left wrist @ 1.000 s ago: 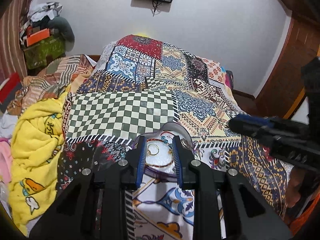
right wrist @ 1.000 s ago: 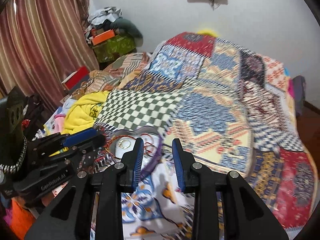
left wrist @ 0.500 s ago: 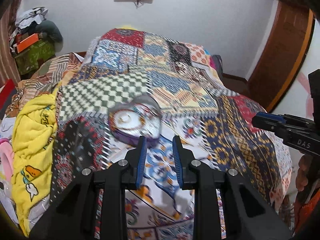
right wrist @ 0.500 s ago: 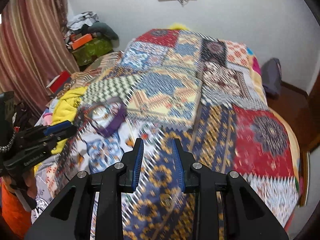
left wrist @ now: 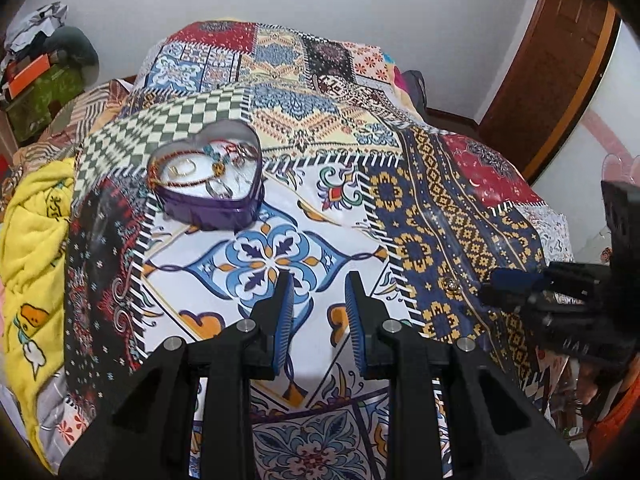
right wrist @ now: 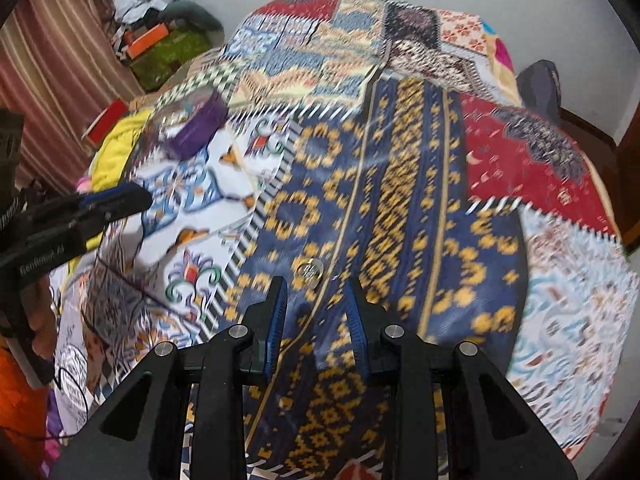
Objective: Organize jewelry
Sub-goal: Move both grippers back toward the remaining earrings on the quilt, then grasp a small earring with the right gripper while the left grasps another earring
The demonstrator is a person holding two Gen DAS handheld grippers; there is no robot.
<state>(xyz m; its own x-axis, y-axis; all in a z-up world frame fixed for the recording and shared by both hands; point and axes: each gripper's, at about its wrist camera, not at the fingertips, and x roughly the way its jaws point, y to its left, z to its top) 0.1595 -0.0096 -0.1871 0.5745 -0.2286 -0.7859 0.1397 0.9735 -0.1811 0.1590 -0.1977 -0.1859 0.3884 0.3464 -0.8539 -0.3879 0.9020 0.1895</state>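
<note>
The right tool (right wrist: 316,304) hangs over a bed covered by a patchwork bedspread (right wrist: 400,168), its two blue-padded fingers (right wrist: 278,312) apart with nothing between them. Just beyond the fingertips a small round gold-coloured piece of jewelry (right wrist: 309,269) lies on a navy patch with yellow motifs. Far to the upper left a purple tin (right wrist: 196,126) sits on the bedspread, blurred. The left tool (right wrist: 120,200) reaches in from the left edge, its blue-tipped fingers over a white patch with blue flowers. A yellow blanket (right wrist: 116,148) is bunched behind it, beside a striped curtain (right wrist: 60,64) and a green box (right wrist: 168,56) near the white wall (right wrist: 520,4).
</note>
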